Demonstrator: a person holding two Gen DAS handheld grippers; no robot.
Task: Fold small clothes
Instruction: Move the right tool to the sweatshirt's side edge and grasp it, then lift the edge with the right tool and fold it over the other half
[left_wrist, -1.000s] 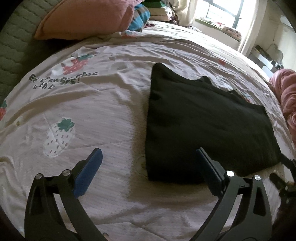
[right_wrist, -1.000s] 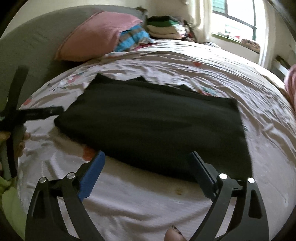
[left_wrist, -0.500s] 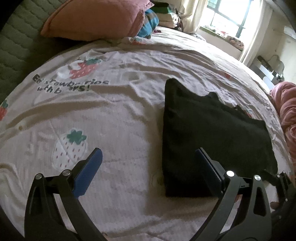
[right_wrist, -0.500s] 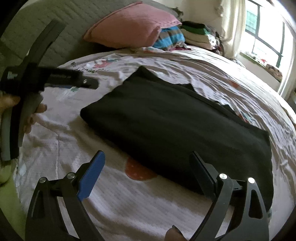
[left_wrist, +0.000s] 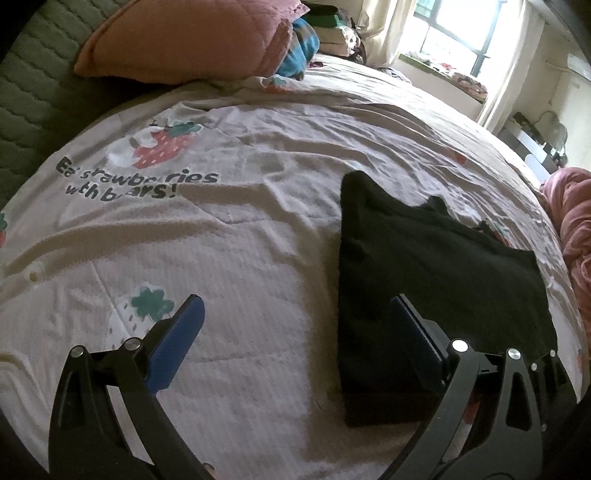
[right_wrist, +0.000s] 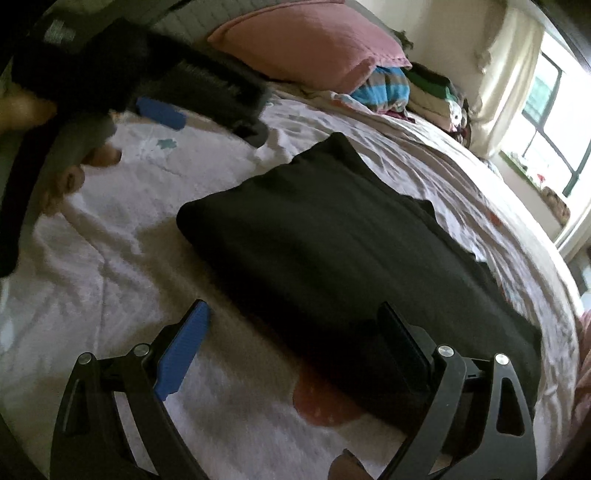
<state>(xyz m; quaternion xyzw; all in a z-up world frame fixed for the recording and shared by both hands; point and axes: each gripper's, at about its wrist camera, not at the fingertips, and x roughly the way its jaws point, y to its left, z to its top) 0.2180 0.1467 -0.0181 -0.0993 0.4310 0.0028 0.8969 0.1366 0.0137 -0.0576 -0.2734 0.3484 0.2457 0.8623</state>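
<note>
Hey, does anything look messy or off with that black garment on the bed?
Mostly neat: the black garment lies folded flat on the bedsheet. Its far edge is uneven, with a bit of fabric poking out. Both grippers are open, holding nothing.

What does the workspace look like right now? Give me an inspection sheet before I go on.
Surface: wrinkled white bedspread with strawberry prints and printed lettering.
Job's things: one folded black fabric garment, lying flat, a neat rectangle with a small bit poking out at its far edge.
Clutter: large pink quilted pillow, blue striped cloth behind it, stack of folded clothes, crumpled pink blanket at the bed's edge.
Grippers: left gripper open, holding nothing, over the garment's left edge; right gripper open, holding nothing, over its near edge.
Cables: nothing seen.
Surroundings: bright window with cream curtains, grey padded headboard.
</note>
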